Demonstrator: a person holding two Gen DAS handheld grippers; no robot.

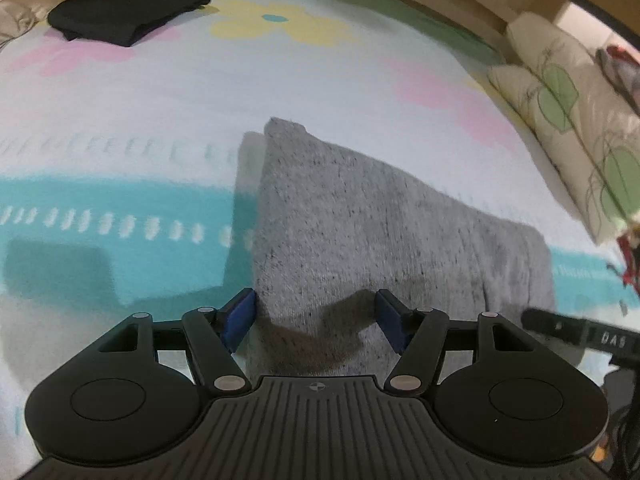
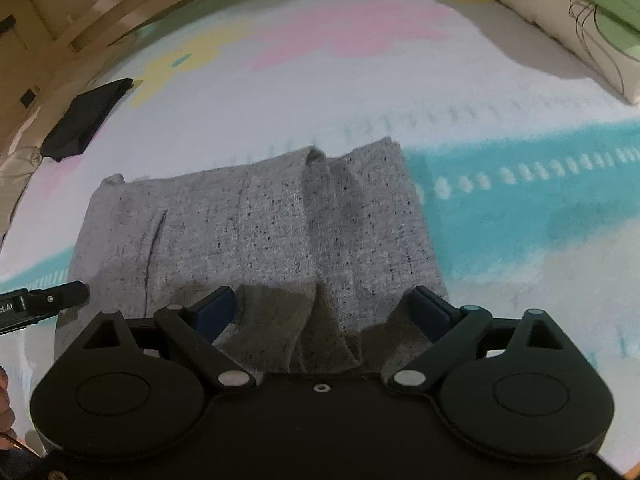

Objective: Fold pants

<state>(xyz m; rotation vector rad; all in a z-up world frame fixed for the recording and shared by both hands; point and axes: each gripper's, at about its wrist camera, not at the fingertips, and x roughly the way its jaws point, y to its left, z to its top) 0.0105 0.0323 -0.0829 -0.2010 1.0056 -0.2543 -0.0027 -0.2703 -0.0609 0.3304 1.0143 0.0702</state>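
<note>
The grey speckled pants point(image 1: 360, 216) lie folded into a compact rectangle on the bedsheet, also in the right wrist view point(image 2: 260, 224). My left gripper point(image 1: 316, 320) is open, its blue pads on either side of the near left corner of the fold, with nothing pinched. My right gripper point(image 2: 324, 312) is open over the near right edge of the fold, the cloth lying between the spread fingers. The right gripper's finger point(image 1: 580, 332) shows at the right of the left view, and the left gripper's finger point(image 2: 40, 300) shows at the left of the right view.
The bedsheet point(image 1: 120, 120) is white with pink and yellow flowers and a teal band. A folded black garment point(image 1: 124, 10) lies at the far left, also in the right wrist view point(image 2: 84, 120). Leaf-patterned pillows point(image 1: 568, 120) lie at the right. A wooden bed frame point(image 2: 80, 8) runs behind.
</note>
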